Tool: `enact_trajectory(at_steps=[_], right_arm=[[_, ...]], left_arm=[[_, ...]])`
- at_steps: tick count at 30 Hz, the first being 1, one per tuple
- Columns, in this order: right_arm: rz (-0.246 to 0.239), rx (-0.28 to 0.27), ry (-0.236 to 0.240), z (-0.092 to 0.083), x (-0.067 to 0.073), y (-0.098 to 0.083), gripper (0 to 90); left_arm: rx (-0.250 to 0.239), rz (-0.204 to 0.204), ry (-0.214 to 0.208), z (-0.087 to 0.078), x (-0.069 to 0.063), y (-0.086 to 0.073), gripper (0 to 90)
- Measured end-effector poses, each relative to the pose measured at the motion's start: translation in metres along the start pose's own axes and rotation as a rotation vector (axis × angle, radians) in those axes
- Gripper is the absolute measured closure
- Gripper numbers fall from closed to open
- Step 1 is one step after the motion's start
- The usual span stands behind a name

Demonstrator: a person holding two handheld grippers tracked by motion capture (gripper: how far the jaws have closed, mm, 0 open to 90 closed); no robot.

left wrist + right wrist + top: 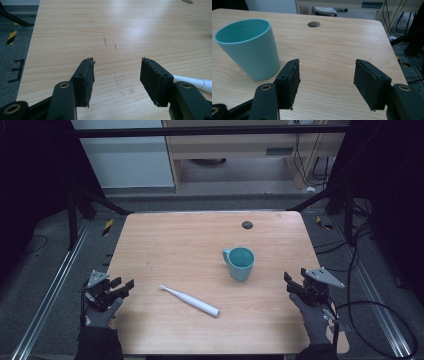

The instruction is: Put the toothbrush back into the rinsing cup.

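A white electric toothbrush (190, 300) lies flat on the wooden table (175, 235), slanted, its brush head toward the left and its thicker handle end toward the near right; it sits in the near half of the tabletop, well apart from every edge. In the left gripper view its handle (192, 82) shows just beyond the right-hand jaw, apart from it. Behind and to the right of the toothbrush stands an upright teal mug (239, 263), its handle turned left, with bare wood between the two and open wood on all sides. The left gripper (121, 287) hovers at the table's left edge with its jaws spread wide and nothing between them; bare tabletop runs from it to the toothbrush. The right gripper (288, 282) hangs near the right edge, jaws likewise apart and empty, the mug (249, 48) just beyond its left-hand jaw. A round dark cable hole (247, 224) sits near the far edge. Yellow-and-black hazard tape (107, 226) marks the floor beside the far-left corner. No brand or writing can be read on the toothbrush or mug.
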State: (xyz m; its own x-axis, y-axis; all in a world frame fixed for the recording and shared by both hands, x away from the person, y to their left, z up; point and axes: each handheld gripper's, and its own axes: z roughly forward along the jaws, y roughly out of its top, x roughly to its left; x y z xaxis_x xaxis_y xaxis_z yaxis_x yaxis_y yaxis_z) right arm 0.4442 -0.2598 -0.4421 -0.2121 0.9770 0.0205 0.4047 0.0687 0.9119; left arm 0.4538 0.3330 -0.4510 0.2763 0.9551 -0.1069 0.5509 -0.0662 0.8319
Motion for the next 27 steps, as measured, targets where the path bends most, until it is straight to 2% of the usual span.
enact_trajectory(at_steps=[7, 10, 13, 17, 18, 20, 23, 24, 25, 27], right_arm=[[-0.044, 0.014, 0.077, -0.003, 0.01, 0.005, 41.3], [-0.068, 0.02, 0.107, -0.005, 0.018, 0.009, 43.9], [-0.08, 0.018, 0.145, -0.008, 0.028, 0.014, 47.6], [-0.098, 0.026, 0.2, -0.009, 0.042, 0.019, 52.7], [-0.115, 0.031, 0.23, -0.009, 0.051, 0.021, 56.3], [-0.121, 0.032, 0.239, -0.009, 0.054, 0.022, 58.1], [-0.138, 0.05, 0.278, -0.006, 0.068, 0.022, 63.5], [-0.144, 0.062, 0.297, -0.003, 0.076, 0.02, 68.1], [-0.144, 0.062, 0.297, -0.003, 0.076, 0.02, 68.1], [-0.154, 0.073, 0.319, 0.001, 0.085, 0.018, 71.3]], left_arm=[[-0.006, 0.015, 0.0, 0.001, -0.001, -0.002, 49.4], [-0.013, 0.03, 0.025, 0.0, 0.0, -0.002, 52.5], [-0.022, 0.027, 0.035, -0.001, -0.002, -0.002, 55.0], [-0.008, 0.035, 0.043, 0.001, -0.005, -0.001, 57.3], [-0.007, 0.034, 0.037, 0.002, -0.006, -0.002, 58.4], [0.001, 0.041, 0.036, 0.002, -0.007, -0.002, 58.9], [0.006, 0.049, 0.041, 0.002, -0.009, -0.002, 60.9], [0.003, 0.045, 0.04, 0.001, -0.009, -0.002, 62.0], [0.0, 0.044, 0.042, 0.001, -0.009, -0.002, 62.0], [-0.002, 0.044, 0.043, 0.0, -0.01, -0.001, 63.3]])
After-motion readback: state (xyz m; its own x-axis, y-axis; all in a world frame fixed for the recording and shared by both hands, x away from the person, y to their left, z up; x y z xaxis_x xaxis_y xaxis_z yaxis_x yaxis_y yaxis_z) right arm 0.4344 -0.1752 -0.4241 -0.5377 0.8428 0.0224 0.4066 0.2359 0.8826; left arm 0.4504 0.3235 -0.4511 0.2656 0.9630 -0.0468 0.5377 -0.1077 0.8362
